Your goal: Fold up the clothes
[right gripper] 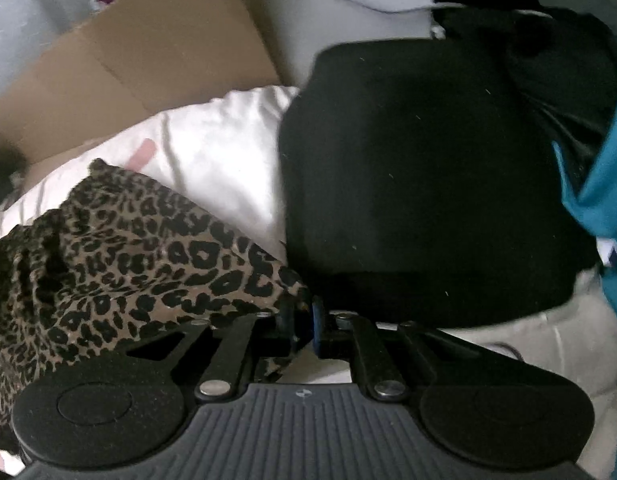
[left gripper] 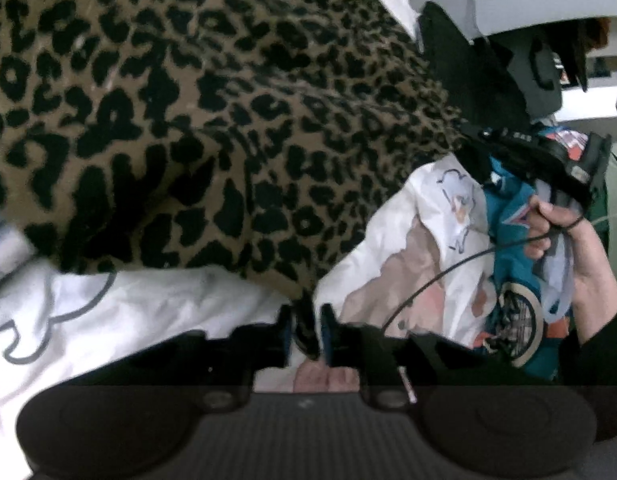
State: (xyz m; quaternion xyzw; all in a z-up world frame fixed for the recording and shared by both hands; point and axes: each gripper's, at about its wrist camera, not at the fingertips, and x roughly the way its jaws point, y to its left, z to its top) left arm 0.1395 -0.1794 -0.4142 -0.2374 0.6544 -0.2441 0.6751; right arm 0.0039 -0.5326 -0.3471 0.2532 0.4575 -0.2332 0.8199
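Readable text: none in either view.
Teal jersey (left gripper: pixel 512 216): a round crest and an angular emblem are printed on it, both too blurred to read.
White sheet (left gripper: pixel 436 216) just left of the jersey: line drawings only, no letters.
Other gripper (left gripper: pixel 544 152) above the jersey: small white markings, illegible.
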